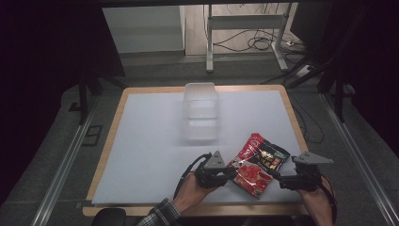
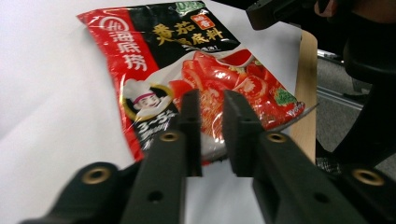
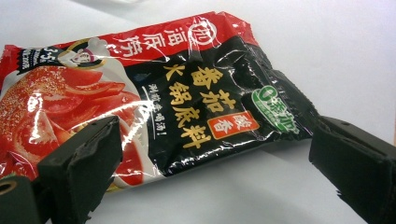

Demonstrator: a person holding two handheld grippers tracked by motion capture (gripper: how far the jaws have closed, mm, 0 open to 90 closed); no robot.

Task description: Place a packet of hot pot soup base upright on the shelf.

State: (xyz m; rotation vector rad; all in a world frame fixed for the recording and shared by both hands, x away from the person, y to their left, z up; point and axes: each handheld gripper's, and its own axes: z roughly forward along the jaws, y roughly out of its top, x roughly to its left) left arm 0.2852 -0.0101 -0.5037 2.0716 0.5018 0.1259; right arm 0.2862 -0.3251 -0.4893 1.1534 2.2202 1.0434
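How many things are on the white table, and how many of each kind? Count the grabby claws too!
Red and black food packet: 1
Clear plastic tub: 1
Grippers: 2, the left gripper and the right gripper
Total: 4

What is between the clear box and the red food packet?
Nothing. In the high view, only bare white table separates the clear box from the red packet.
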